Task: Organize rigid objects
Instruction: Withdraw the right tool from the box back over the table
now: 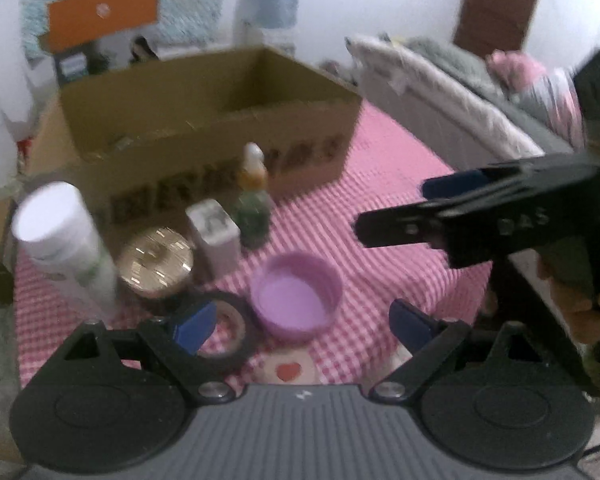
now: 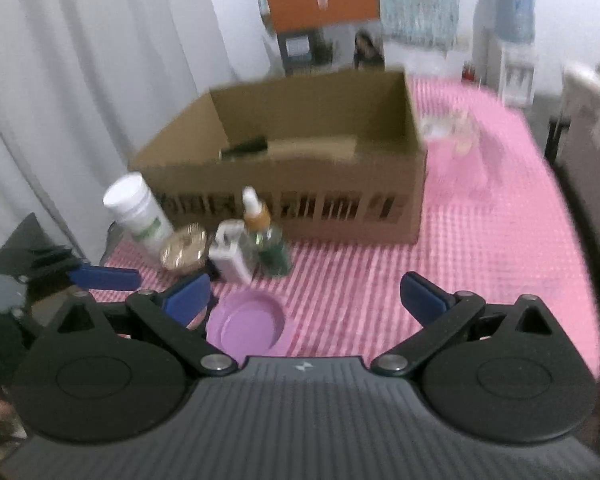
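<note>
A cluster of small rigid things stands on the pink checked cloth of the table (image 1: 388, 200), just in front of an open cardboard box (image 1: 204, 128). From the left wrist view, both claws are up over the near edge of that cluster.

The left claw (image 1: 300, 322) is spread wide and holds nothing. The lilac cap (image 1: 296, 294), lying open side up, sits almost straight ahead of it, between the lines of its two fingers and just beyond the tips. A roll of dark tape (image 1: 224, 332) lies flat under the claw's left finger, touching or nearly touching the cap. Being round and squat, the cap has no long axis to line up with; its mouth faces up, so a grip across the rim from any side should do.

The right claw (image 2: 304, 300) is also wide open and empty. In its own view the cap (image 2: 246, 322) lies low and left of centre, beside its left finger and not between the two. My judgement is that the left claw is the better placed for the cap.

Behind the cap stand a white tube (image 1: 66, 240), tilted, a gold round tin (image 1: 158, 260), a small white bottle (image 1: 214, 236) and a green spray bottle (image 1: 254, 200); the last two are upright, with long axes vertical. The box opens upward, well within reach behind them, and something dark already lies inside.
</note>
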Demonstrator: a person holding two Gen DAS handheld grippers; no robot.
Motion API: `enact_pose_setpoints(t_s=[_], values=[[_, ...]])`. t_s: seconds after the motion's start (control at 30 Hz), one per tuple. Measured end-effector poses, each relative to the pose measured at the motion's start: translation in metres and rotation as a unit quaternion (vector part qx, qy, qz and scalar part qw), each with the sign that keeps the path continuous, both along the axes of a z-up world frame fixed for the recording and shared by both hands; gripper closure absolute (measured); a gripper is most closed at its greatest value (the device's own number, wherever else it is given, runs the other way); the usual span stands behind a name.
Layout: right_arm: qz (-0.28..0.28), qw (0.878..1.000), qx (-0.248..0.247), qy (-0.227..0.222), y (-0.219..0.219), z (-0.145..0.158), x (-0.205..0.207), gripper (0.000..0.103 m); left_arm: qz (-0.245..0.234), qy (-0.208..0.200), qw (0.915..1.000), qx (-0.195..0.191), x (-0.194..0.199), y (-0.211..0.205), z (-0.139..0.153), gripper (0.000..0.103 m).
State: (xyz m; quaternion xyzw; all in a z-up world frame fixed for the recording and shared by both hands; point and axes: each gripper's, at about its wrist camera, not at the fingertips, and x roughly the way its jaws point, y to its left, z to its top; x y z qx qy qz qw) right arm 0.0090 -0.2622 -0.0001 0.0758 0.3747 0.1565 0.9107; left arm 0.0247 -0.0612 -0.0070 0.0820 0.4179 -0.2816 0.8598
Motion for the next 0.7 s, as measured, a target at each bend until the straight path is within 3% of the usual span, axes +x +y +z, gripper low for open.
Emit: enact_pose_setpoints(t_s=[0.13, 0.27, 0.5, 0.7], values=[[0.004, 0.999, 0.021, 0.041, 0.004, -0.021, 0.015, 0.002, -0.017, 0.012, 0.9997, 0.016, 0.000, -0.011, -0.014, 0.012], [0.014, 0.997, 0.032, 0.071, 0.011, -0.035, 0.028, 0.009, -0.013, 0.036, 0.9988, 0.031, 0.007, -0.017, -0.026, 0.028], [0.040, 0.993, 0.035, 0.101, 0.019, -0.049, 0.040, 0.053, 0.002, 0.060, 0.9977, 0.031, 0.021, -0.016, -0.032, 0.036], [0.042, 0.992, 0.039, 0.108, 0.018, -0.057, 0.041, 0.064, -0.011, 0.063, 0.9977, 0.023, 0.028, -0.024, -0.030, 0.038]])
